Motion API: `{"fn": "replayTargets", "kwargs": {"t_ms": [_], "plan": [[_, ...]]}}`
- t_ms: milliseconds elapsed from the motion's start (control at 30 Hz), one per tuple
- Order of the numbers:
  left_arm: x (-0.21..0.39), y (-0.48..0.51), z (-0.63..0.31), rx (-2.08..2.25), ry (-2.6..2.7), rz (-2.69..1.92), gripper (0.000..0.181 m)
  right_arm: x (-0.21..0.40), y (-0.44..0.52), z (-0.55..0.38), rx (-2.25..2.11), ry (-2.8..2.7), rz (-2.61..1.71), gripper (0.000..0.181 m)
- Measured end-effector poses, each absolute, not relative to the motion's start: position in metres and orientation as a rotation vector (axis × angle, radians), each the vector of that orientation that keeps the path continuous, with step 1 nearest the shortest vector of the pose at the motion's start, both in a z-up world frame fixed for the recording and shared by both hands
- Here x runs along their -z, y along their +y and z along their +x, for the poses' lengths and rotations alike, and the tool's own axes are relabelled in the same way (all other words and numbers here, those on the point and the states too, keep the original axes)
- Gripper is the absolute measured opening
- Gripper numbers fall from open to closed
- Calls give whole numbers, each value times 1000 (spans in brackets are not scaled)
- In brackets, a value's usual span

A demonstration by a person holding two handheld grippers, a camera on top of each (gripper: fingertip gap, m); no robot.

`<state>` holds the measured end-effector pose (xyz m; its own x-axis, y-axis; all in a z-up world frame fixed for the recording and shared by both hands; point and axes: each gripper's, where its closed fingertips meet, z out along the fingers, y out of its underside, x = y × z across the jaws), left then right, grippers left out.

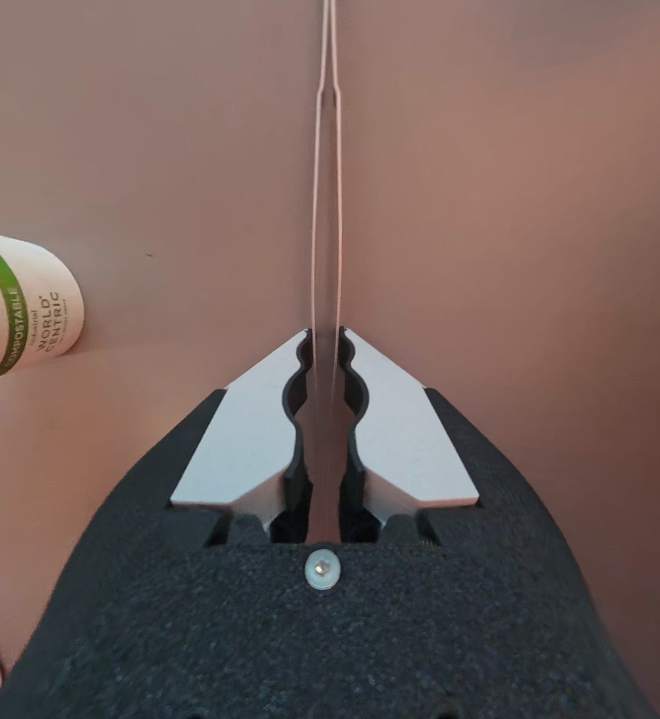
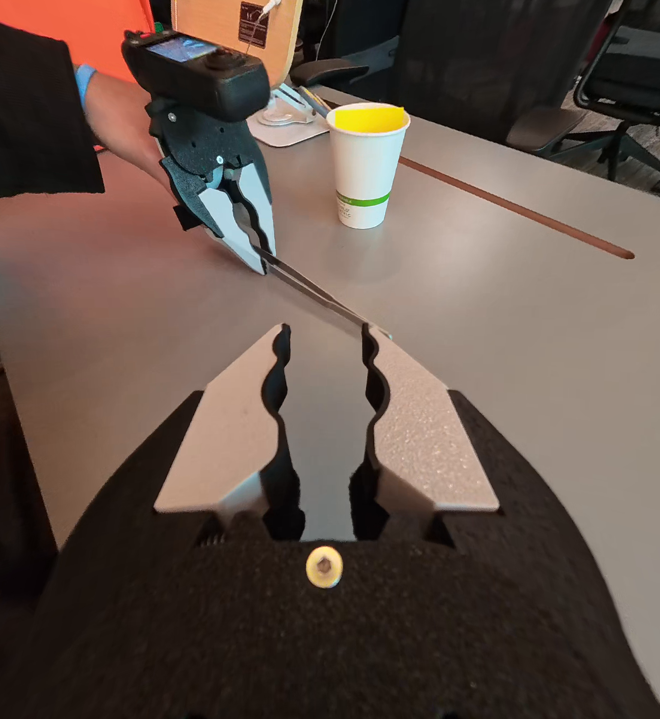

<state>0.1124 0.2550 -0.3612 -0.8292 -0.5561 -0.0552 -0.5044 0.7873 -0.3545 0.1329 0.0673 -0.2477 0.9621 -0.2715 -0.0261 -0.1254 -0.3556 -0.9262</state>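
While the left gripper [image 1: 326,334] clenches tweezers [image 1: 326,218] pointing forward, low over the counter [image 1: 515,233], their tips seemingly touch the released right gripper [image 2: 326,330]; a cup [image 2: 365,167] stands beyond.

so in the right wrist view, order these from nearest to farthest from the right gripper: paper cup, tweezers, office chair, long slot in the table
1. tweezers: their tip is right at the right gripper's right finger, the other end in the left gripper.
2. paper cup: standing ahead, slightly right.
3. long slot: beyond the cup, running to the right.
4. office chair: off the table, far right.
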Motion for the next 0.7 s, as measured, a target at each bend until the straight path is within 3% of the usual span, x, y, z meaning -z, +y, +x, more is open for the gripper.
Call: {"fn": "replayTargets", "kwargs": {"t_ms": [167, 300, 467, 700], "plan": [[360, 242, 103, 577, 2817, -1013, 29, 248, 70, 128, 72, 306, -1924, 36], [327, 240, 134, 977, 2475, -1193, 63, 246, 72, 124, 47, 301, -1914, 36], [323, 318, 195, 977, 1923, -1444, 101, 248, 77, 118, 31, 282, -1920, 36], [318, 331, 253, 1004, 1758, -1393, 105, 250, 77, 119, 19, 276, -1923, 36]]}}
